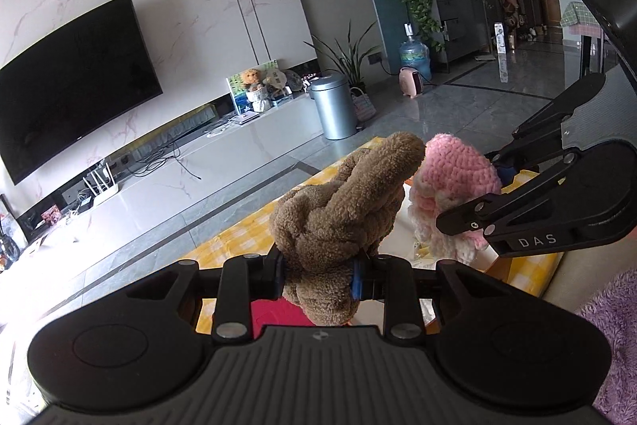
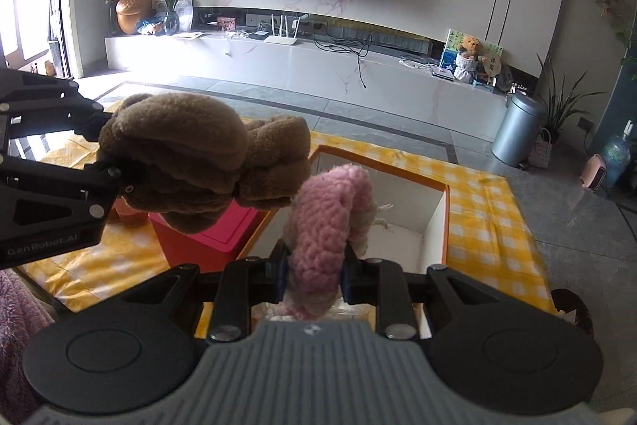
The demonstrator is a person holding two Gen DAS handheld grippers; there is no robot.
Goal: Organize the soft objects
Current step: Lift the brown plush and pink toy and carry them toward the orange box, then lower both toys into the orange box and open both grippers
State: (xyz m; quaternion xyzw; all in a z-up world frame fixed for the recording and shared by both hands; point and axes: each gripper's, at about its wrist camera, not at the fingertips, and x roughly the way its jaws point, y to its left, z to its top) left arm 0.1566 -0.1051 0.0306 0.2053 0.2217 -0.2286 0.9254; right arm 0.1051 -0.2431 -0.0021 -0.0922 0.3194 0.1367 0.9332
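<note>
My left gripper (image 1: 318, 275) is shut on a knotted brown fleece bundle (image 1: 342, 210), held up above the table. From the right wrist view the same brown bundle (image 2: 191, 158) hangs at left, above a red box (image 2: 207, 237), with the left gripper (image 2: 115, 178) clamped on it. My right gripper (image 2: 312, 267) is shut on a pink and cream knitted piece (image 2: 330, 218), held over an open white box with an orange rim (image 2: 434, 222). The left wrist view shows that pink piece (image 1: 458, 186) in the right gripper (image 1: 473, 222), just right of the brown bundle.
A yellow checked cloth (image 2: 489, 222) covers the table under both boxes. A fluffy purple fabric (image 1: 613, 329) lies at the near right. Beyond the table are grey floor tiles, a TV bench (image 2: 358, 66), a metal bin (image 2: 517, 130) and potted plants.
</note>
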